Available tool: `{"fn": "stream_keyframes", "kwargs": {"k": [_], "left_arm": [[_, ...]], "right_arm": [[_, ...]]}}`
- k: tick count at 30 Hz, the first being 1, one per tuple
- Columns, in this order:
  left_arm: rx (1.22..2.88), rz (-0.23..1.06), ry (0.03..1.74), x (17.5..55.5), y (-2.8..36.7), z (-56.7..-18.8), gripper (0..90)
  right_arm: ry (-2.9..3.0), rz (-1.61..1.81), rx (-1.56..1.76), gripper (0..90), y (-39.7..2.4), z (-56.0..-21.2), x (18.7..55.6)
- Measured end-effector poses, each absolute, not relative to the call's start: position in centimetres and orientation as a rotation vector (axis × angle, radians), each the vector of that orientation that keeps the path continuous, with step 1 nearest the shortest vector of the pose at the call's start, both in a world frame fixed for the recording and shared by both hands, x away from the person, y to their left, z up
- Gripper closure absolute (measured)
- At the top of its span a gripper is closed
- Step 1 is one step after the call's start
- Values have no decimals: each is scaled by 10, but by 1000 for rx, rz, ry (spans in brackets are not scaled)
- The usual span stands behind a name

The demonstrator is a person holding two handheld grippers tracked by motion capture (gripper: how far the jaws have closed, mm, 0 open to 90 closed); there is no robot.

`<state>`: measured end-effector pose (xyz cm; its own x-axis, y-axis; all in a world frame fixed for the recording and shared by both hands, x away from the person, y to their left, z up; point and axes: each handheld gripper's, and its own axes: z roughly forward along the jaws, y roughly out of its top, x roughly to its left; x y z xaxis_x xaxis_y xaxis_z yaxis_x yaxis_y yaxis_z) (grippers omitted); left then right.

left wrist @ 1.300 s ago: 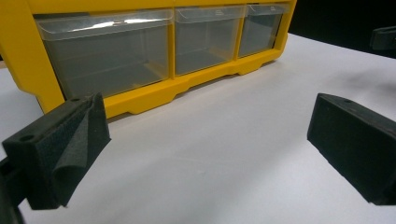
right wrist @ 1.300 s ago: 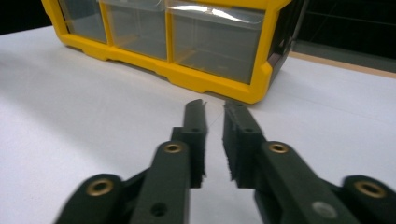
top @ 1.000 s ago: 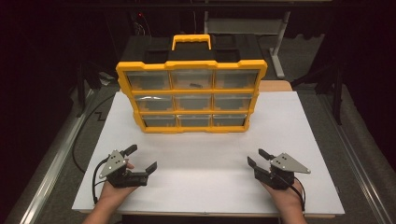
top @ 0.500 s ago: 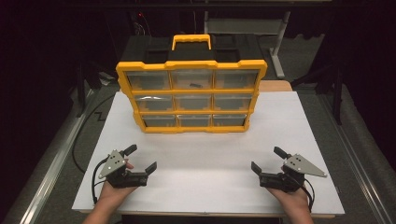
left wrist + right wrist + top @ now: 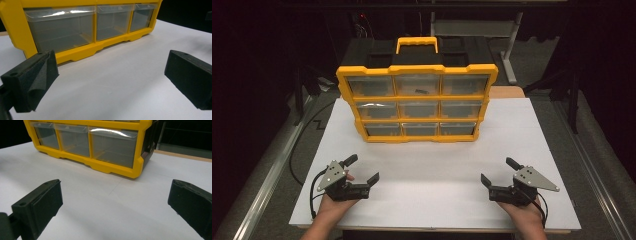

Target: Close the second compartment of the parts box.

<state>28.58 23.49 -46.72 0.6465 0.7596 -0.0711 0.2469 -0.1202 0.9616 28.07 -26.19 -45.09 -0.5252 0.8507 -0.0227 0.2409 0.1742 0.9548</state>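
Observation:
A yellow organiser case point(image 5: 417, 68) with three rows of clear drawers stands upright at the back of the white tabletop point(image 5: 432, 205). A small dark item point(image 5: 421, 91) lies in its top middle drawer. My left gripper point(image 5: 363, 168) rests near the front left edge, open, with nothing between its jaws. At the front right my right gripper point(image 5: 498, 170) is open too; its jaws have just been opening, with nothing between them. The left gripper view shows the bottom row of drawers point(image 5: 62, 27) beyond the open left gripper point(image 5: 110, 75). The right gripper view shows the same row point(image 5: 112, 145) past the open right gripper point(image 5: 115, 202).
A black carrying part with a yellow handle point(image 5: 417, 44) tops the case. Bare white board lies between the case and both grippers. Dark floor and metal frame legs point(image 5: 512, 50) surround the table. A cable point(image 5: 299, 150) trails off the left edge.
The right gripper's jaws have spread wide, and that hand has shifted a little to the right and nearer the front edge. The left hand has kept still.

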Motion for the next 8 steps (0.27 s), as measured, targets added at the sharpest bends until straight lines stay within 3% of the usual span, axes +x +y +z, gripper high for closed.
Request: {"fn": "stream_keyframes", "kwargs": {"k": [8], "left_arm": [[1680, 542, 834, 285, 237, -467, 4]], "right_arm": [[1879, 1356, 1030, 4, -260, -451, 282]]}}
